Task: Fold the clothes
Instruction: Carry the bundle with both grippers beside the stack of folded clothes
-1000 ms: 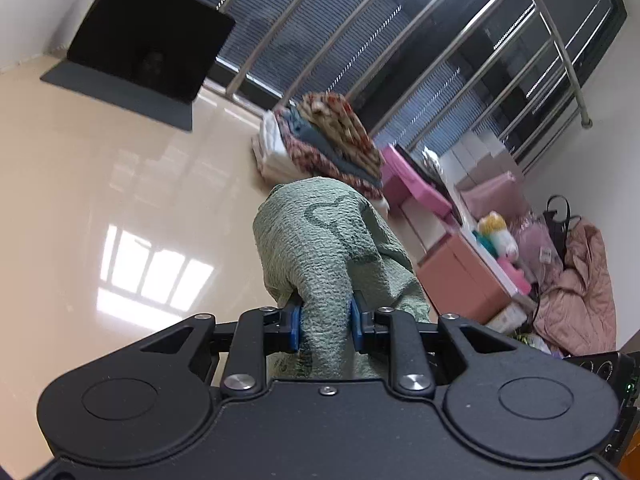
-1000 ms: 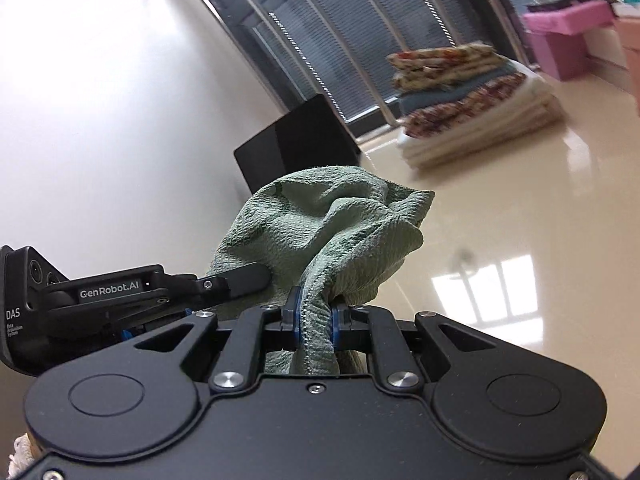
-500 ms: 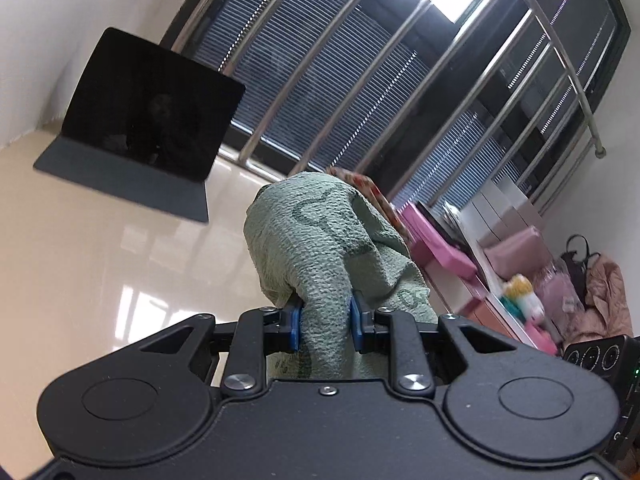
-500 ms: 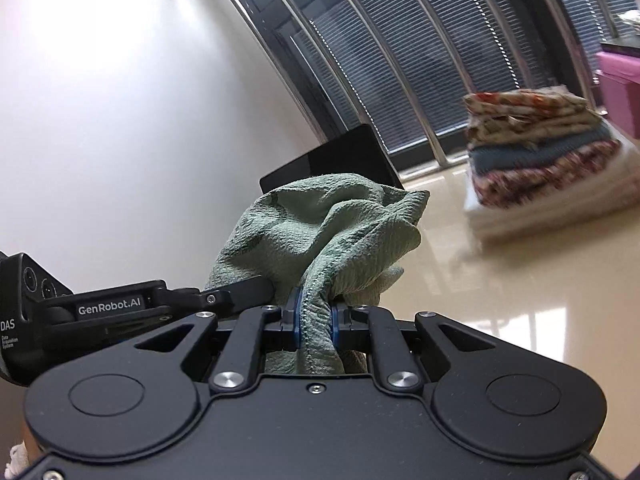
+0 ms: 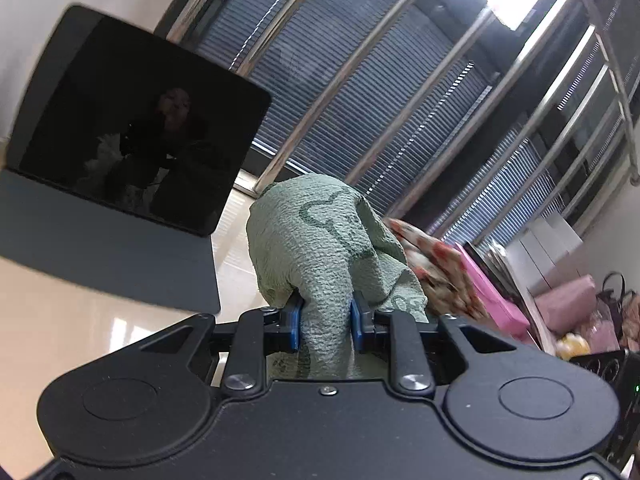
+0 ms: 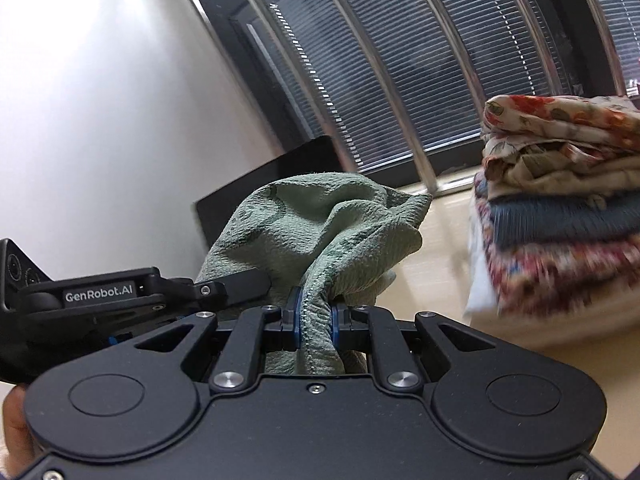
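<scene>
A green textured cloth [image 5: 320,240] with a darker line pattern is bunched up between my left gripper's [image 5: 325,320] blue pads, which are shut on it. In the right wrist view the same green cloth [image 6: 320,224] bulges above my right gripper [image 6: 315,320], shut on a hemmed fold of it. The left gripper [image 6: 240,280] shows there at the left, its finger pressed into the cloth, close beside the right one. A stack of folded clothes [image 6: 560,208], floral on top and blue in the middle, sits on the glossy beige table [image 6: 440,240] at the right.
A dark tablet [image 5: 132,120] in a grey folding stand [image 5: 108,252] stands at the left by the wall. Behind are metal window bars [image 5: 380,60] and blinds. Pink boxes [image 5: 488,292] and bags lie far right. A hand [image 6: 16,420] holds the left gripper.
Both grippers have carried the green cloth forward toward the window; the tablet and the stack of folded clothes now look larger and nearer. Both grips stayed the same.
</scene>
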{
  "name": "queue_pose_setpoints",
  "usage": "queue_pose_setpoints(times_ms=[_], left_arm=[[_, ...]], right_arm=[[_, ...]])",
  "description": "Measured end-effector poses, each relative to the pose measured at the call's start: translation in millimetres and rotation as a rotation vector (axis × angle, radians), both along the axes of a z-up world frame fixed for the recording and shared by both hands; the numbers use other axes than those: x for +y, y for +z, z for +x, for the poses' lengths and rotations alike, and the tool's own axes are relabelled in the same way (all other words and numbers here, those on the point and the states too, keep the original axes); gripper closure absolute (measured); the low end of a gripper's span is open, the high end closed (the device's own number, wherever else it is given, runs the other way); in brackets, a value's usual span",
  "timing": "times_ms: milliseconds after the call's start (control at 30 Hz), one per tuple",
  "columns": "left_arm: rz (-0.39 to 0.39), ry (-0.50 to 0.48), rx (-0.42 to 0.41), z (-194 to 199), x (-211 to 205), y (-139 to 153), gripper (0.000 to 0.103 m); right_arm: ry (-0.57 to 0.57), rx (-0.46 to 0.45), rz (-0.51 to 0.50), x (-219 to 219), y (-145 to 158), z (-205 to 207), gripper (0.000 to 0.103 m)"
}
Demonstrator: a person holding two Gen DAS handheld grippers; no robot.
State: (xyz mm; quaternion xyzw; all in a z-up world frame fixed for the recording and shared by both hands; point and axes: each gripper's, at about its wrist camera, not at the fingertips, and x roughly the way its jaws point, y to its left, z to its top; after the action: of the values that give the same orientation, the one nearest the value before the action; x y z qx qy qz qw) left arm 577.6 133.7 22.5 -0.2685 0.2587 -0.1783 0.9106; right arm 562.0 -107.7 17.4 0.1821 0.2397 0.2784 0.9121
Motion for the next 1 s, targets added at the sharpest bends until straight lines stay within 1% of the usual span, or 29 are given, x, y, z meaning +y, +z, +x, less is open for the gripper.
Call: queue_pose_setpoints(times_ms=[133, 267, 400, 433, 500, 533, 567, 600, 633, 700, 767, 800, 833, 900, 967, 1000], left_arm=[[0.011, 0.005, 0.021, 42, 3, -23, 0.08], [0.023, -0.008, 0.033, 70, 5, -42, 0.08], [0.032, -0.03, 0.057, 95, 6, -59, 0.08], [0.028, -0.031, 0.072, 98, 6, -63, 0.08], [0.037, -0.022, 0.084, 101, 5, -64, 0.079], [0.04, -0.015, 0.087, 101, 5, -63, 0.072], [0.042, -0.004, 0.084, 100, 6, -62, 0.068], [0.043, 0.007, 0.08, 99, 8, -60, 0.06], [0.039, 0.021, 0.071, 97, 10, -58, 0.05], [0.032, 0.056, 0.034, 89, 16, -51, 0.042], [0.022, 0.088, -0.032, 82, 21, -41, 0.038], [0.014, 0.102, -0.067, 79, 24, -36, 0.034], [0.004, 0.108, -0.099, 76, 26, -31, 0.032], [-0.023, 0.08, -0.146, 78, 27, -24, 0.032], [-0.017, 0.029, -0.153, 89, 19, -21, 0.032], [0.003, -0.012, -0.143, 97, 13, -21, 0.034]], right_arm=[[-0.039, -0.015, -0.032, 12, -20, 35, 0.089], [-0.065, -0.02, -0.069, 21, -38, 63, 0.089], [-0.088, -0.012, -0.13, 28, -47, 76, 0.088], [-0.094, -0.009, -0.148, 30, -49, 78, 0.086], [-0.111, -0.013, -0.185, 31, -52, 78, 0.084], [-0.12, -0.015, -0.204, 32, -53, 77, 0.079], [-0.128, -0.017, -0.221, 32, -54, 77, 0.073], [-0.13, -0.025, -0.228, 32, -54, 74, 0.061], [-0.125, -0.038, -0.236, 32, -53, 69, 0.053], [-0.127, -0.075, -0.266, 32, -50, 59, 0.048], [-0.143, -0.108, -0.304, 34, -47, 46, 0.046], [-0.149, -0.126, -0.328, 37, -48, 39, 0.045], [-0.156, -0.145, -0.353, 39, -48, 31, 0.043], [-0.177, -0.198, -0.394, 43, -47, 16, 0.04], [-0.196, -0.254, -0.427, 46, -45, 0, 0.04], [-0.199, -0.284, -0.437, 47, -43, -7, 0.04]])
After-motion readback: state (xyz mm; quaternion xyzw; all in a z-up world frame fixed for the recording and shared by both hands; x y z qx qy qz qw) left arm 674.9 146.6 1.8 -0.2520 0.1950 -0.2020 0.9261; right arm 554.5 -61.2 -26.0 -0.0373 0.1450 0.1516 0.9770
